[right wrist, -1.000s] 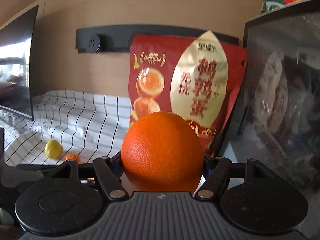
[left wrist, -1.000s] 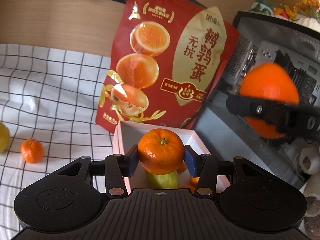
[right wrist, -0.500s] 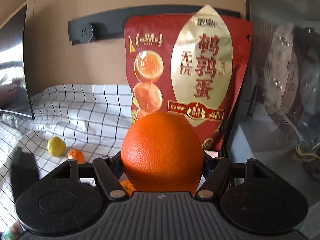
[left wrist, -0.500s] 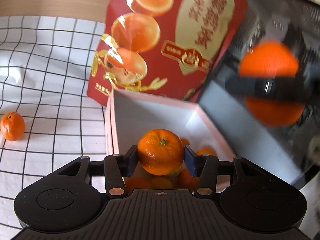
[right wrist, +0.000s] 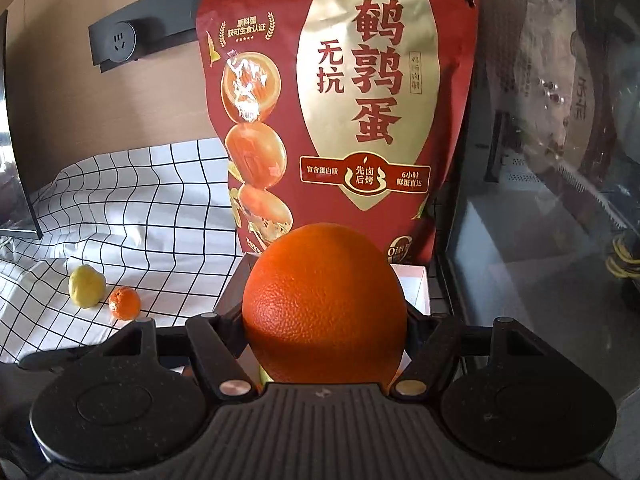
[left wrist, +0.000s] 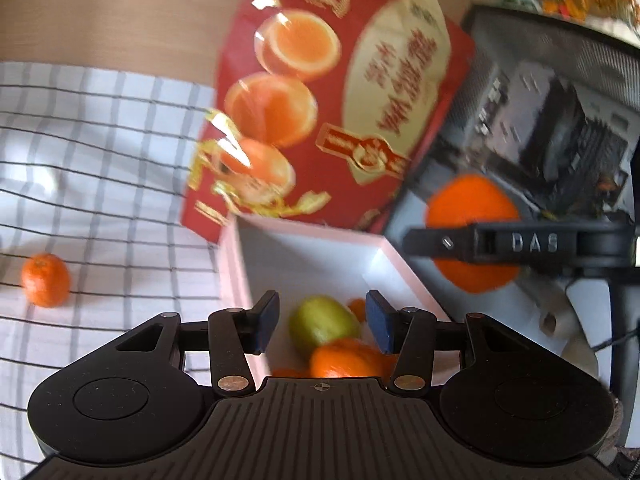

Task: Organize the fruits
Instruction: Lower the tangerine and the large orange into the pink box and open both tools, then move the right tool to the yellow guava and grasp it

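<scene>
Mandarin (left wrist: 344, 360) lying in pink-rimmed box (left wrist: 240, 272), on top of green fruit (left wrist: 322, 326) and other orange pieces; half a second ago clamped between blue pads of left gripper (left wrist: 322, 322). Left gripper now empty above box, jaws apart, nothing touching pads (left wrist: 267, 320); jaws just narrowed slightly after the drop, with no fruit between them. Judged: one more piece sorted, left hand free for next pick.

Large orange (right wrist: 324, 304) held firmly in right gripper (right wrist: 324, 320), pads pressing both flanks; hanging just beside box's right rim in left wrist view, not yet over the opening. Compared with a second ago, right gripper lower and nearer box. Judged: orange next to go in.

Loose on checked cloth (right wrist: 140, 208), well apart from box: small mandarin (right wrist: 125, 302) and yellow-green fruit (right wrist: 86, 290), just beside each other. Two pieces left to collect after the orange, as far as visible.

Writing: "DAS" moulded on right gripper finger (left wrist: 534, 243). Red-and-gold pouch (right wrist: 340, 112) standing behind box: "蛋皇" at top, large "鹌鹑蛋", "无抗", banner "先卤后烤". Wall socket (right wrist: 118, 42) unlabelled. Glass-sided case (right wrist: 540, 200) at right.
</scene>
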Action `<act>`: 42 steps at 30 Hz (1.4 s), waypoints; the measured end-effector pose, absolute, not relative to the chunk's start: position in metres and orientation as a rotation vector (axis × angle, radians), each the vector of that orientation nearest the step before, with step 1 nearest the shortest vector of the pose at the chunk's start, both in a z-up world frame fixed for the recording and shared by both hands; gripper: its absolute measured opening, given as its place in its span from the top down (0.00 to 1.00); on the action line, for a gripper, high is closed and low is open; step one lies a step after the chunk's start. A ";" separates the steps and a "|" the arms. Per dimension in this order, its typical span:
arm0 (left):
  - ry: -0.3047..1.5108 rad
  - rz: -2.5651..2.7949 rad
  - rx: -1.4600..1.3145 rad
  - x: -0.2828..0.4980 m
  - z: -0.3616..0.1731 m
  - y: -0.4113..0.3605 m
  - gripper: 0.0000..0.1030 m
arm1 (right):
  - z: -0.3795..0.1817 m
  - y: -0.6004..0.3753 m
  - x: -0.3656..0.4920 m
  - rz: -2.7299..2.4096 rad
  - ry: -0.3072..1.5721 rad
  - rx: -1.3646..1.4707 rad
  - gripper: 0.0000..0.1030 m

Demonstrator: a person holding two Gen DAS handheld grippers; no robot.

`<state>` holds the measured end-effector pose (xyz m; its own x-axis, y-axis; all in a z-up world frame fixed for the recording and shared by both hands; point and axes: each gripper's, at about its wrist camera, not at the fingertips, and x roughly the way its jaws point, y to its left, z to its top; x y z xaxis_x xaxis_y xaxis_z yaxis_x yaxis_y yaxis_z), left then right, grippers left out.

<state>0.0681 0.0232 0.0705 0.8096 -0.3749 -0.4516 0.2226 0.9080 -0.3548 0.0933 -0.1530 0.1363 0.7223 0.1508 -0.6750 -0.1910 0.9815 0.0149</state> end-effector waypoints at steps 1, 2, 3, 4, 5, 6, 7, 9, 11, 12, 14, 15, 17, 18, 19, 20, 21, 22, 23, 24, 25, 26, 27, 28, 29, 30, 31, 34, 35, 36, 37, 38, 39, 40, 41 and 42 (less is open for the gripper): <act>0.527 -0.305 -0.302 0.066 0.071 0.030 0.49 | 0.136 -0.153 0.093 0.184 0.739 -0.061 0.31; 0.520 -0.291 -0.313 0.065 0.071 0.035 0.49 | 0.135 -0.152 0.094 0.180 0.737 -0.067 0.31; 0.514 -0.279 -0.327 0.065 0.070 0.040 0.49 | 0.135 -0.151 0.095 0.176 0.736 -0.072 0.31; 0.510 -0.268 -0.344 0.065 0.068 0.045 0.49 | 0.133 -0.150 0.097 0.170 0.735 -0.078 0.31; 0.509 -0.260 -0.357 0.066 0.066 0.049 0.49 | 0.131 -0.148 0.099 0.162 0.734 -0.086 0.31; 0.508 -0.252 -0.370 0.067 0.064 0.053 0.49 | 0.129 -0.146 0.103 0.156 0.736 -0.094 0.31; 0.509 -0.247 -0.380 0.066 0.062 0.057 0.49 | 0.124 -0.144 0.108 0.149 0.744 -0.098 0.31; 0.516 -0.239 -0.393 0.068 0.056 0.063 0.49 | 0.112 -0.142 0.120 0.130 0.776 -0.077 0.31; 0.523 -0.239 -0.398 0.066 0.050 0.068 0.49 | 0.093 -0.142 0.134 0.112 0.832 -0.047 0.31; 0.528 -0.239 -0.398 0.066 0.048 0.071 0.49 | 0.082 -0.142 0.141 0.104 0.867 -0.030 0.31; 0.531 -0.234 -0.396 0.065 0.043 0.077 0.49 | 0.059 -0.144 0.154 0.093 0.942 0.017 0.31; 0.532 -0.229 -0.394 0.064 0.041 0.079 0.49 | 0.056 -0.149 0.155 0.096 0.916 0.078 0.31; 0.533 -0.217 -0.401 0.063 0.037 0.085 0.49 | 0.053 -0.148 0.160 0.081 0.915 0.070 0.31; 0.533 -0.212 -0.410 0.063 0.036 0.088 0.49 | 0.051 -0.147 0.161 0.068 0.919 0.051 0.31; 0.533 -0.208 -0.418 0.062 0.034 0.091 0.49 | 0.050 -0.147 0.162 0.055 0.920 0.036 0.31; 0.533 -0.205 -0.423 0.062 0.033 0.093 0.49 | 0.048 -0.147 0.163 0.042 0.923 0.025 0.30; 0.535 -0.200 -0.424 0.062 0.032 0.095 0.49 | 0.046 -0.150 0.164 0.036 0.929 0.022 0.30; 0.537 -0.195 -0.425 0.062 0.030 0.095 0.49 | 0.046 -0.153 0.164 0.035 0.929 0.034 0.30; 0.541 -0.193 -0.425 0.062 0.029 0.095 0.49 | 0.045 -0.156 0.163 0.038 0.929 0.047 0.30; 0.544 -0.193 -0.424 0.062 0.028 0.095 0.49 | 0.046 -0.158 0.162 0.047 0.929 0.048 0.30; 0.546 -0.194 -0.421 0.062 0.028 0.094 0.49 | 0.048 -0.158 0.162 0.048 0.928 0.042 0.30; 0.547 -0.196 -0.419 0.062 0.027 0.093 0.49 | 0.049 -0.158 0.160 0.048 0.924 0.035 0.30; 0.548 -0.199 -0.417 0.062 0.026 0.091 0.49 | 0.050 -0.157 0.158 0.050 0.923 0.025 0.30; 0.550 -0.204 -0.414 0.062 0.025 0.089 0.49 | 0.051 -0.156 0.157 0.053 0.925 0.016 0.30; 0.553 -0.207 -0.410 0.063 0.025 0.088 0.49 | 0.052 -0.155 0.157 0.051 0.926 0.011 0.30; 0.557 -0.212 -0.403 0.063 0.024 0.086 0.49 | 0.052 -0.154 0.156 0.051 0.926 0.009 0.30; 0.560 -0.217 -0.393 0.063 0.023 0.084 0.49 | 0.052 -0.154 0.156 0.056 0.927 0.008 0.30; 0.556 -0.225 -0.374 0.063 0.022 0.080 0.49 | 0.057 -0.156 0.155 0.130 0.917 0.018 0.28; 0.558 -0.225 -0.374 0.064 0.021 0.080 0.49 | 0.064 -0.162 0.151 0.182 0.889 0.055 0.28; 0.561 -0.224 -0.375 0.065 0.020 0.079 0.49 | 0.069 -0.164 0.151 0.228 0.857 0.085 0.28; 0.564 -0.222 -0.377 0.066 0.020 0.079 0.49 | 0.078 -0.168 0.145 0.270 0.818 0.105 0.28; 0.564 -0.221 -0.378 0.065 0.019 0.078 0.49 | 0.088 -0.168 0.139 0.296 0.779 0.103 0.27; 0.563 -0.222 -0.380 0.065 0.019 0.078 0.49 | 0.097 -0.165 0.133 0.305 0.746 0.081 0.25; 0.560 -0.223 -0.382 0.064 0.018 0.078 0.49 | 0.107 -0.159 0.127 0.306 0.717 0.042 0.24; 0.555 -0.220 -0.385 0.062 0.019 0.080 0.49 | 0.114 -0.152 0.122 0.301 0.697 0.008 0.23; 0.545 -0.214 -0.389 0.060 0.020 0.082 0.49 | 0.120 -0.148 0.117 0.297 0.680 -0.018 0.23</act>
<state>0.0601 0.0824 0.0196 0.8354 -0.2983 -0.4616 0.0947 0.9054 -0.4138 0.1168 -0.1478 0.1202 0.7371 0.2644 -0.6219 -0.2759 0.9578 0.0802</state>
